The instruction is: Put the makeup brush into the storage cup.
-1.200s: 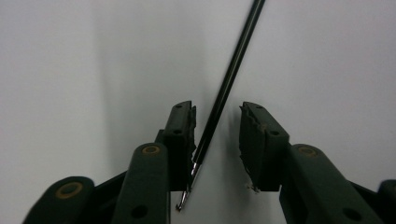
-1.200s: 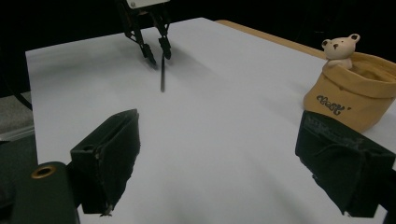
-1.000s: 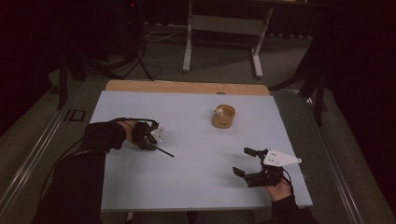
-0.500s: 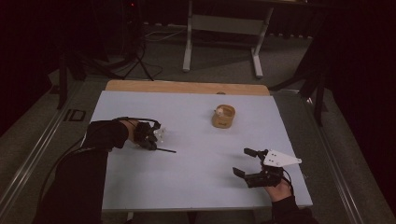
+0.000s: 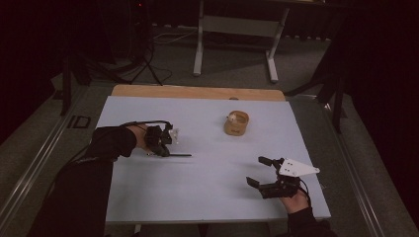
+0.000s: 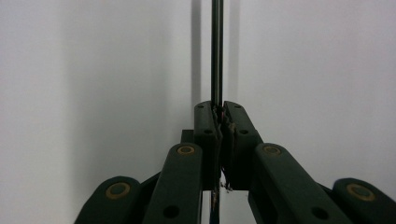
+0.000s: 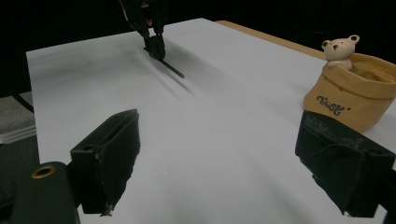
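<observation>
Dark thin rod (image 6: 216, 51) clamped between left gripper (image 6: 219, 116) jaws, jutting beyond them

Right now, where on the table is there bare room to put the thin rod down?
Bare: the middle of the table, between the left gripper holding the rod, the tan pouch and the right gripper. Also the near-left corner. Nowhere is crowded.

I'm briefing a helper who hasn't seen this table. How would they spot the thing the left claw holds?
On the white table, look at its left side, where the left claw is shut on a thin dark rod. It is the only long, straight thing there; the tan bear pot is squat.
</observation>
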Motion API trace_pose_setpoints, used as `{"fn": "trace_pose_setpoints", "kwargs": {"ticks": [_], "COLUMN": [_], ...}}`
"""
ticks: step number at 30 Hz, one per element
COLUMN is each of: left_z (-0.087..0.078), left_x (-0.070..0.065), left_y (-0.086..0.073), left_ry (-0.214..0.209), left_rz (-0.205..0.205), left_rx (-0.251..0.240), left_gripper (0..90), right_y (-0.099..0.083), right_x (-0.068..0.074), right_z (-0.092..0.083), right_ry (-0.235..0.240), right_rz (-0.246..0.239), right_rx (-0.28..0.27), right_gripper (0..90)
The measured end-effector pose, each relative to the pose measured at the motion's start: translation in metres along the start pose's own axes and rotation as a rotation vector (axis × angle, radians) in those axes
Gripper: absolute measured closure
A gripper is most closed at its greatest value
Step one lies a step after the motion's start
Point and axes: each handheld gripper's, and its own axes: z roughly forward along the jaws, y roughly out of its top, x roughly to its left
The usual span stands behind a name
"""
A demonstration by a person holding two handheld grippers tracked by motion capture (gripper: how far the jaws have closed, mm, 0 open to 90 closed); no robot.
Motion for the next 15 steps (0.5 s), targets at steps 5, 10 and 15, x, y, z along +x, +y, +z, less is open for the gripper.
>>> {"fn": "trace_pose_setpoints", "kwargs": {"ticks": [5, 10, 15], "left_z": [-0.004, -0.009, -0.015], "left_x": [-0.007, -0.017, -0.023], "left_y": [0.006, 0.015, 0.023], "left_ry": [-0.016, -0.026, -0.034], "left_rz": [-0.031, -0.028, -0.038], "left_rx": [-0.006, -0.023, -0.015], "left_gripper": [85.8, 85.8, 85.8], "right_y": [0.0, 0.0, 0.001], "right_x": [0.0, 0.001, 0.001], "right_z": [0.0, 0.001, 0.002], "right_ry": [0.003, 0.005, 0.007], "right_rz": [0.0, -0.002, -0.001], "right_rx": [0.0, 0.001, 0.003], "right_gripper": [13.8, 13.8, 13.8]}}
